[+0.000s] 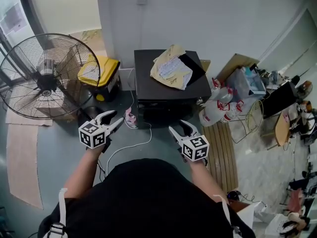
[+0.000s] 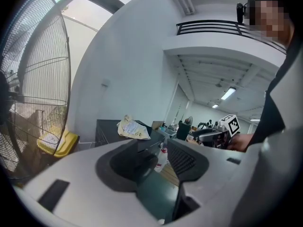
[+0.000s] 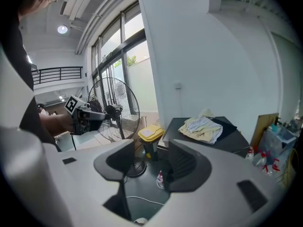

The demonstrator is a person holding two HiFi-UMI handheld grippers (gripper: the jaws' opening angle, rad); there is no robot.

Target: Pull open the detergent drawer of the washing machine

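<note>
**Person faces a black box-shaped washing machine (image 1: 163, 86), both handheld grippers open and empty**

Seen from the head view, looking steeply down, a person in a black top holds one gripper in each hand above a grey floor (image 1: 64, 143). The left gripper (image 1: 118, 117) and the right gripper (image 1: 177, 126) are level with each other and well apart. Both point towards the washing machine without touching it. In each gripper view the two jaws stand wide apart, with nothing between them but floor and background.

The washing machine stands at the far edge of the floor, against a white wall (image 1: 198, 14). A crumpled pale yellow cloth (image 1: 171, 66) lies on its lid, towards the right rear corner. The front face is in shadow, so the detergent drawer cannot be made out in any view.

To the machine's left, near the wall, sits a bin with a yellow lid (image 1: 101, 73). Further left stands a large black wire-cage floor fan (image 1: 47, 76). A thin white cable (image 1: 133, 145) trails across the floor between the grippers. Just beside the machine's right front corner are white bottles with red caps (image 1: 218, 108), with a slatted wooden board (image 1: 220, 150) lying on the floor near them.
</note>
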